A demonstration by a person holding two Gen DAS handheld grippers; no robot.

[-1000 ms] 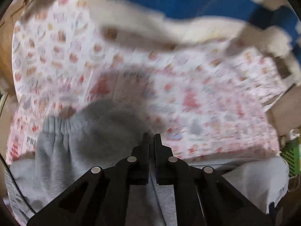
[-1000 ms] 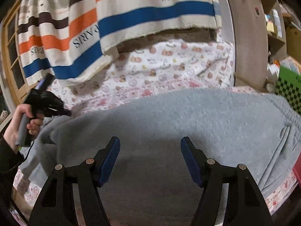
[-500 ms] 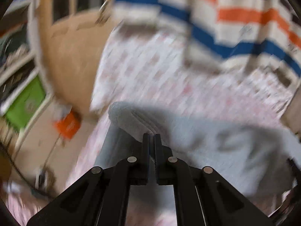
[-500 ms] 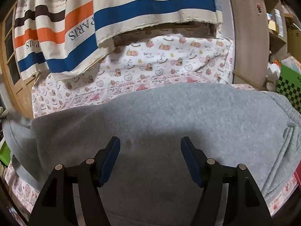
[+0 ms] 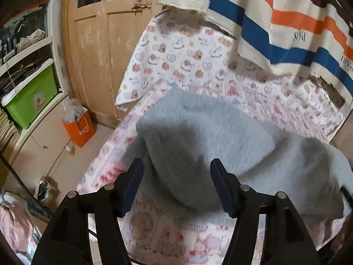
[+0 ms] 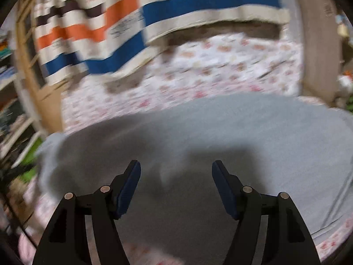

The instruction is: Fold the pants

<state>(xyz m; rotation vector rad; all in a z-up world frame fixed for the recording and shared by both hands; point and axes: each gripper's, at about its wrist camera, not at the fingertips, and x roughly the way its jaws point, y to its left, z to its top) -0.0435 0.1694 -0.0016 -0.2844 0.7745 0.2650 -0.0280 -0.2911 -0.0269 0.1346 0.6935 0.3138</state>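
- The pants (image 5: 220, 145) lie spread on the printed sheet (image 5: 187, 61)
- The striped cloth (image 5: 286, 17) hangs behind them, over the sheet's far edge
- Left of the sheet stand the door (image 5: 99, 50), then the paper bag (image 5: 79, 128) on the floor

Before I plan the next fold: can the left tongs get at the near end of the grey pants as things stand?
Probably yes. The left tongs, whose jaws have just been opening, stand open with nothing pinched, and the rounded end of the grey pants lies on the printed sheet between and just beyond them, with nothing over it.
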